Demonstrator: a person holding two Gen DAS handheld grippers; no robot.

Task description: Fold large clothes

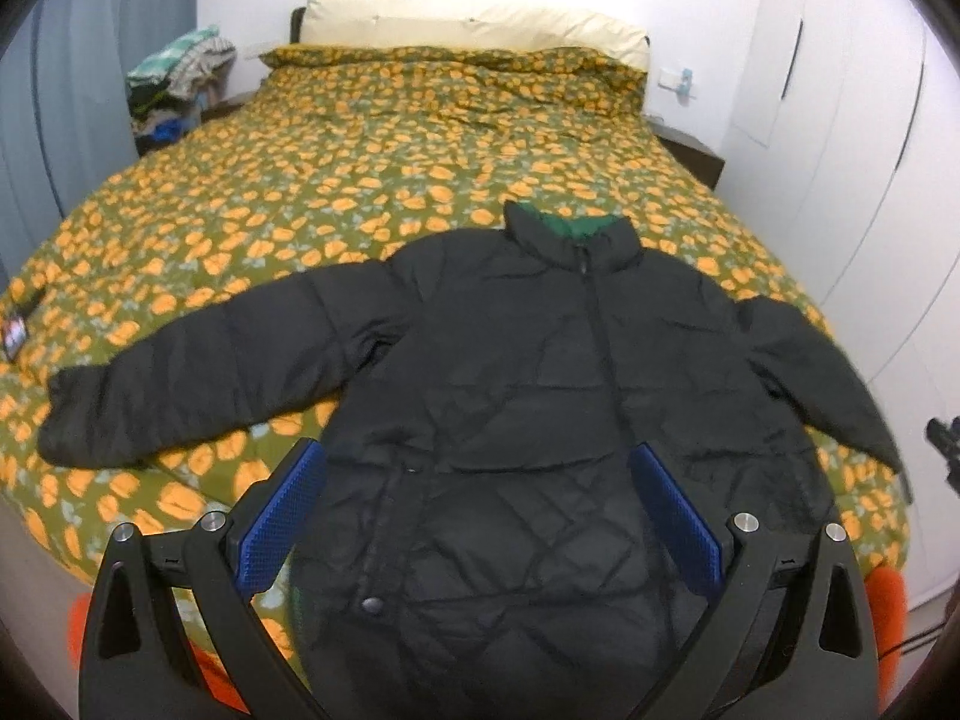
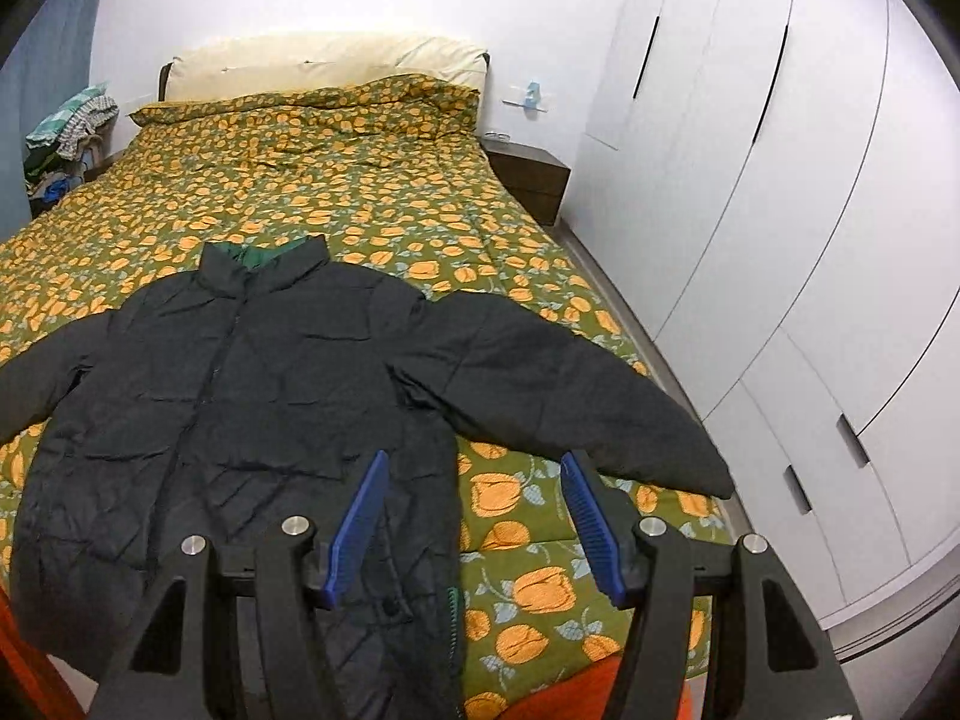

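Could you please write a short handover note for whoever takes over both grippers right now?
Left gripper: open, holding nothing, above the jacket's lower front.
Right gripper: open, holding nothing, over the jacket's right hem edge.
Black puffer jacket: front up on the floral bedspread, zipped, collar toward the pillows, both sleeves spread outward.
Done: jacket laid flat.
Left: all folding, probably sleeves inward first, then the body.

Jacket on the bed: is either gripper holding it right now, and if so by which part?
Nothing is held. Both the left gripper and right gripper hover open above the black jacket, spread flat on the bed.
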